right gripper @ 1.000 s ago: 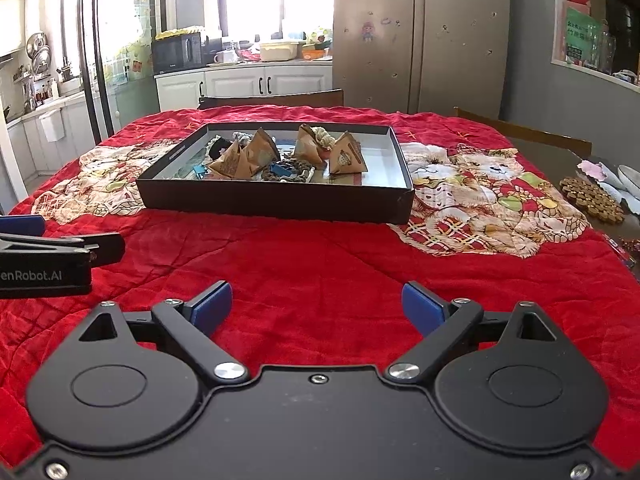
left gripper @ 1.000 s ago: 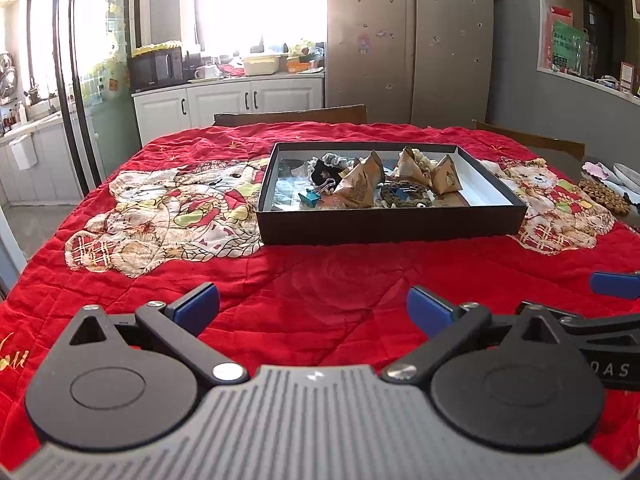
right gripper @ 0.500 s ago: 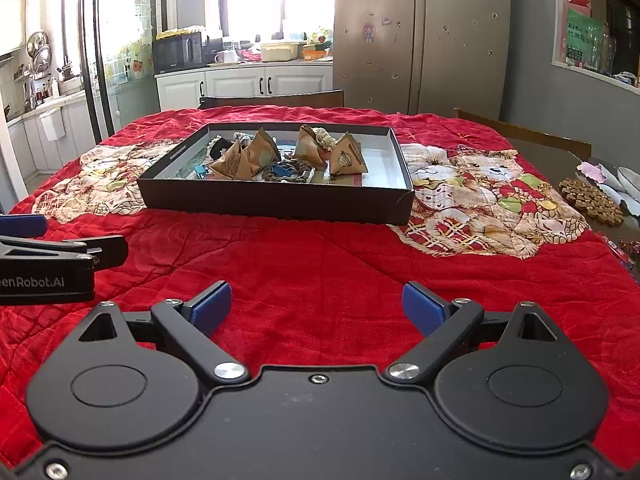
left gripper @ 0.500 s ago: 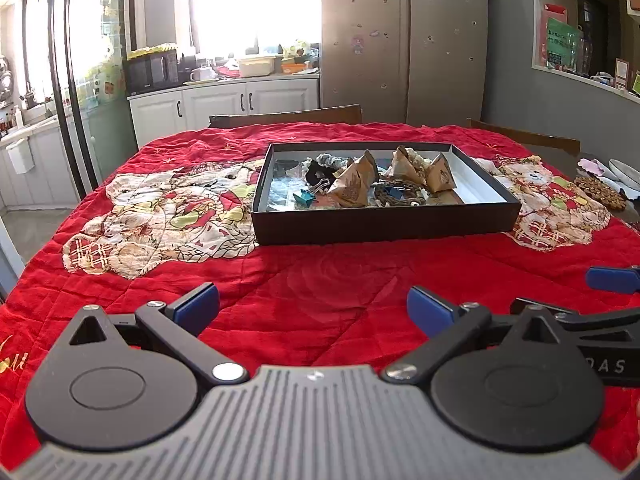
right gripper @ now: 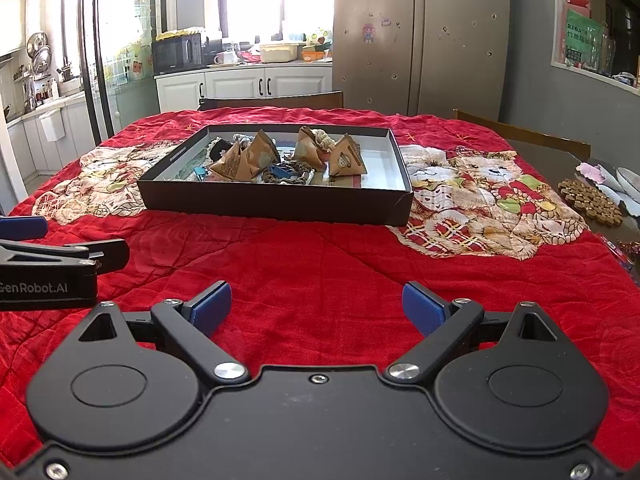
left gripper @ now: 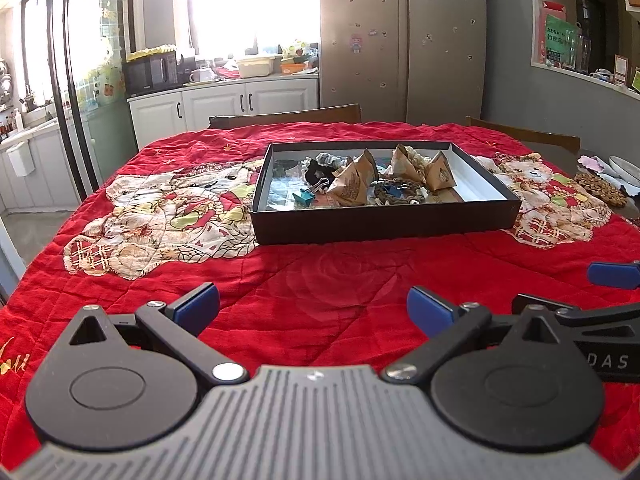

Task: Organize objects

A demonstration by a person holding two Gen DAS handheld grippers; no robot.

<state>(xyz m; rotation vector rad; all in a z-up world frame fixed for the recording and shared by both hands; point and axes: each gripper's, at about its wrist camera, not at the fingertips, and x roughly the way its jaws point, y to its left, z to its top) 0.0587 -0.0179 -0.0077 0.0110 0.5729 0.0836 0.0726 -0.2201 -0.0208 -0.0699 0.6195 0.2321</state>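
The red quilted cover [left gripper: 320, 280] is lying across the table, bearing a shallow black box [left gripper: 384, 222] well ahead of both tools. Inside, brown pyramid packets [left gripper: 354, 184], a braided cord [right gripper: 286, 172] and a blue binder clip [left gripper: 304, 198] are sitting jumbled together. This is fitting either sorting to come or a finished gathering. The left gripper [left gripper: 312, 308] and right gripper [right gripper: 316, 306] are hovering side by side, jaws spread wide, carrying nothing. Any approach is needing single-item targeting, clearing the box wall.

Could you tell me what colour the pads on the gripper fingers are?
Blue pads, clearest in the right wrist view.
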